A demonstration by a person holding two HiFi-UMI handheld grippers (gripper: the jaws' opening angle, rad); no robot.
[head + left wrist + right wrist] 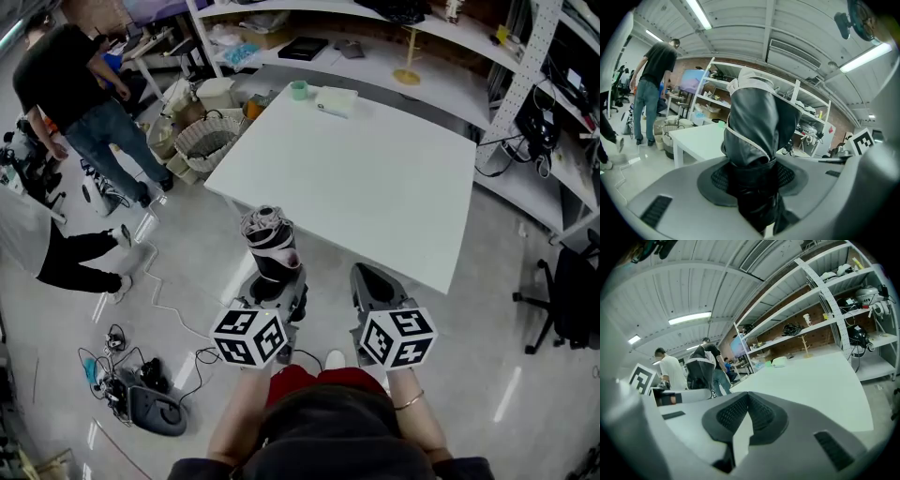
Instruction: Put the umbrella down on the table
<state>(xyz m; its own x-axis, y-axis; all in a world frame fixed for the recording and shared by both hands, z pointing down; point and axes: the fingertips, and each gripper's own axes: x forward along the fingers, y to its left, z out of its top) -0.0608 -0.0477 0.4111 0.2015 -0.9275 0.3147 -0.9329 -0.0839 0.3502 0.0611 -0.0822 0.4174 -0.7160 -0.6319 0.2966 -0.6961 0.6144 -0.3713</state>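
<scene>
A folded umbrella point(267, 239), black and grey with white trim, stands upright in my left gripper point(272, 281), just short of the near edge of the white table point(375, 178). In the left gripper view the umbrella point(757, 140) fills the middle, with the dark pads point(717, 180) pressed on its lower part and the table point(701, 138) behind it. My right gripper point(373, 281) is beside it to the right, also at the table's near edge. Its pads point(733, 413) meet at the tips with nothing between them, and the table point(811, 376) stretches ahead.
A green cup point(298, 90) and a flat white packet point(336, 100) lie at the table's far edge. A woven basket point(206, 141) stands off its left corner. People point(84, 94) stand at the left, cables point(131, 375) lie on the floor, and a black chair point(572, 291) is at the right.
</scene>
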